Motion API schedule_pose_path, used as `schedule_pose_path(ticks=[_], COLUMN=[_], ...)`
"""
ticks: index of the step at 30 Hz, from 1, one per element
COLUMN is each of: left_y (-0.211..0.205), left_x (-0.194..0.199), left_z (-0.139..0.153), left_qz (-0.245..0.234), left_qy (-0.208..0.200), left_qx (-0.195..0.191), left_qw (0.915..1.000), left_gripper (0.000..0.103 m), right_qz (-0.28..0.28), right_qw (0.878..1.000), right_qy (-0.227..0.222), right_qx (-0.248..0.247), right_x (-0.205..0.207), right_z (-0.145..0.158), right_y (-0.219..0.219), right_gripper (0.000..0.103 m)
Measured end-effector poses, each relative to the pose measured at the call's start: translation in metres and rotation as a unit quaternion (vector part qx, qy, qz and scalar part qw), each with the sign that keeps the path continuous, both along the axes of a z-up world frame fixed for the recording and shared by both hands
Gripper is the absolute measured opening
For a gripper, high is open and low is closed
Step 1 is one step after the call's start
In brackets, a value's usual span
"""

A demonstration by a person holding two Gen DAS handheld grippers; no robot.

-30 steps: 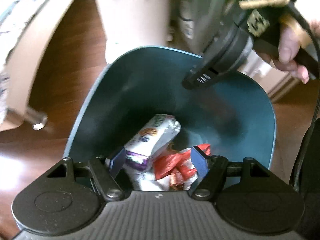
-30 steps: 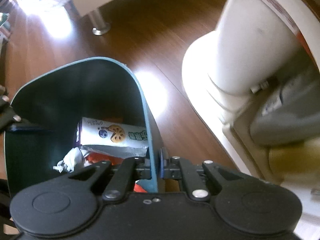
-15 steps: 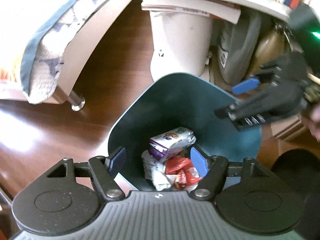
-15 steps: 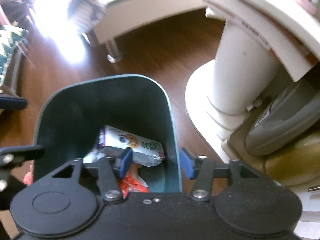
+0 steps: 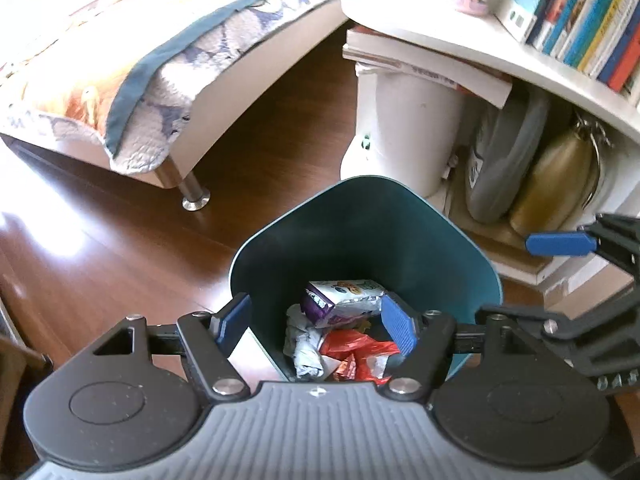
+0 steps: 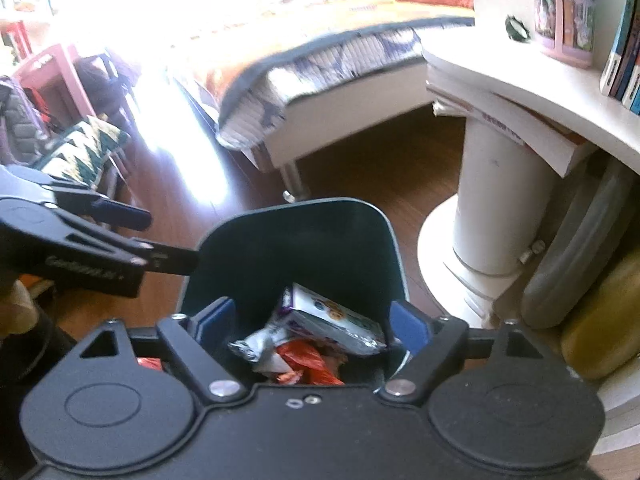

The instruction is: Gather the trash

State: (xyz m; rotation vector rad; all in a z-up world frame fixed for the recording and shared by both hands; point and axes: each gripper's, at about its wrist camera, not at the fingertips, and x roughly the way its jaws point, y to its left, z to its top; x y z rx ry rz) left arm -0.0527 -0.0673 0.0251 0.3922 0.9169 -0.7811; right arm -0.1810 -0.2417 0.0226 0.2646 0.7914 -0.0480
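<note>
A dark teal trash bin stands on the wood floor. Inside it lie a white and purple cookie wrapper, red wrappers and crumpled silver foil. My left gripper hangs above the bin, open, nothing between its blue pads. My right gripper is also above the bin, its jaws opening wide and empty. The right gripper shows at the right edge of the left wrist view; the left gripper shows at the left of the right wrist view.
A bed with a patterned quilt stands on metal legs behind the bin. A white shelf with books sits on a round white pillar. Grey and gold bags lie under the shelf. A patterned seat is far left.
The right gripper let go of the bin's rim and its jaws opened wide. Both grippers rose and drew back from the bin, so more of the room shows.
</note>
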Motion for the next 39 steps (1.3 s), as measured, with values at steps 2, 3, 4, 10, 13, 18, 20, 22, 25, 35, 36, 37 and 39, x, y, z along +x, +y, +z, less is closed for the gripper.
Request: schedule_pose_path(ticks=[2, 3, 4, 10, 13, 18, 20, 22, 25, 35, 36, 37, 39], left_y=[0.004, 0.007, 0.009, 0.024, 0.029, 0.036, 0.038, 0.04, 0.043, 0.048, 0.048, 0.048, 0.048], left_x=[-0.006, -0.009, -0.011, -0.03, -0.032, -0.035, -0.036, -0.036, -0.037, -0.034, -0.034, -0.034, -0.031], left_z=[0.002, 0.002, 0.003, 0.007, 0.011, 0.013, 0.011, 0.009, 0.008, 0.001, 0.0, -0.002, -0.005], left_qz=[0.009, 0.015, 0.018, 0.036, 0.043, 0.053, 0.055, 0.056, 0.056, 0.056, 0.057, 0.06, 0.067], left_qy=[0.004, 0.008, 0.01, -0.038, -0.051, -0.057, -0.052, -0.048, -0.051, -0.039, -0.034, -0.028, -0.023], left_qx=[-0.007, -0.011, -0.015, -0.034, -0.048, -0.056, -0.056, -0.053, -0.053, -0.055, -0.056, -0.056, -0.044], left_qw=[0.9999, 0.9998, 0.9997, 0.998, 0.9966, 0.9954, 0.9955, 0.9958, 0.9957, 0.9962, 0.9963, 0.9962, 0.9965], left_gripper=[0.071, 0.071, 0.071, 0.073, 0.077, 0.077, 0.077, 0.077, 0.08, 0.091, 0.091, 0.091, 0.092], right_qz=[0.001, 0.001, -0.001, -0.011, -0.02, -0.016, -0.017, -0.02, -0.022, -0.016, -0.016, -0.015, -0.017], right_qw=[1.0, 1.0, 0.999, 0.997, 0.996, 0.995, 0.995, 0.994, 0.994, 0.994, 0.994, 0.994, 0.994], right_qy=[-0.016, -0.025, -0.035, -0.079, -0.09, -0.098, -0.1, -0.103, -0.105, -0.106, -0.106, -0.106, -0.104], right_qx=[0.003, 0.005, 0.005, -0.009, -0.009, -0.009, -0.005, 0.0, 0.005, 0.007, 0.006, 0.004, 0.004], right_x=[-0.006, -0.008, -0.012, -0.034, -0.041, -0.047, -0.049, -0.051, -0.053, -0.051, -0.051, -0.051, -0.051], right_z=[0.003, 0.005, 0.008, 0.017, 0.016, 0.014, 0.013, 0.011, 0.009, 0.007, 0.006, 0.006, 0.005], right_y=[0.003, 0.003, 0.004, 0.011, 0.014, 0.024, 0.026, 0.027, 0.029, 0.032, 0.033, 0.033, 0.034], right_gripper=[0.095, 0.098, 0.1, 0.103, 0.103, 0.103, 0.103, 0.103, 0.103, 0.103, 0.103, 0.103, 0.103])
